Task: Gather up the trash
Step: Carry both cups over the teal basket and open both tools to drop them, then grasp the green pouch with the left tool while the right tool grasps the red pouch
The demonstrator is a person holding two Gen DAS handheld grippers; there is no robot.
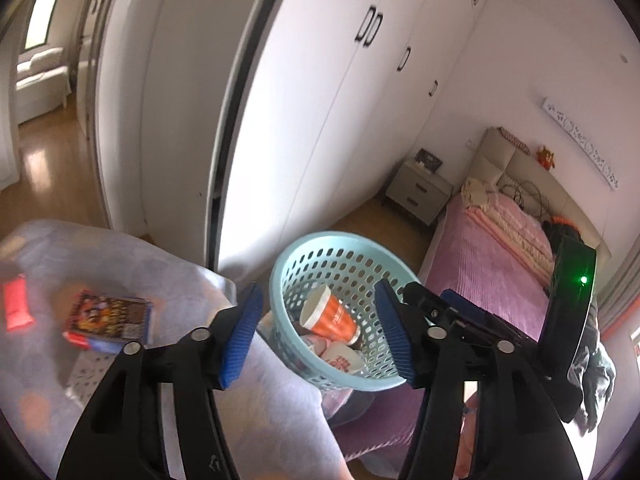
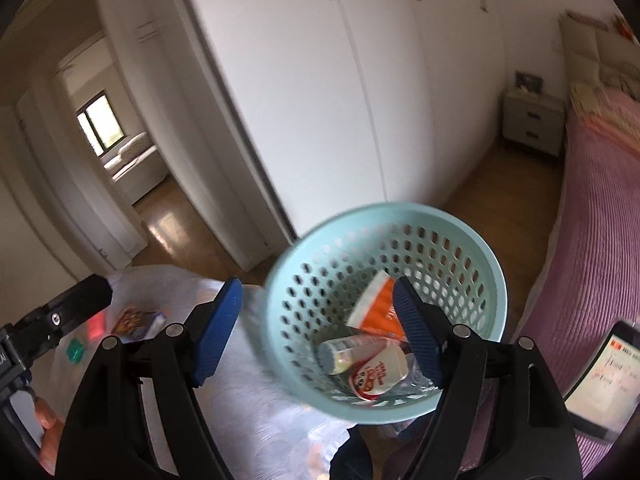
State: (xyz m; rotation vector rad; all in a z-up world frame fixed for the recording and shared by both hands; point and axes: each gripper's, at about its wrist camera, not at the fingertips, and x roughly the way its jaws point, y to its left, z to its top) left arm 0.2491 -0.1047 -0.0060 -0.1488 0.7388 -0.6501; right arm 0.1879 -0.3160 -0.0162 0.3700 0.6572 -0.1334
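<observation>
White built-in wardrobe (image 1: 320,100) w/ black handles fills the background; bed w/ pink-purple ribbed cover (image 1: 500,264) at right. Counter under pale lilac patterned cloth (image 1: 132,256) at lower left.

Light-blue perforated round plastic basket (image 2: 460,248) sits tilted off the counter edge, near the bed. Inside: orange-and-white paper cup (image 1: 330,314) lying on its side, plus white cup w/ red print (image 2: 376,372) and 1 small pale bottle (image 2: 340,354).

Colourful printed packet (image 1: 108,320) and red flat item (image 1: 16,304) lie on the cloth.

Left gripper (image 1: 320,334): blue-padded fingers wide, nothing between. Right gripper (image 2: 320,328): fingers wide, straddling the basket's near wall; contact cannot be told.
</observation>
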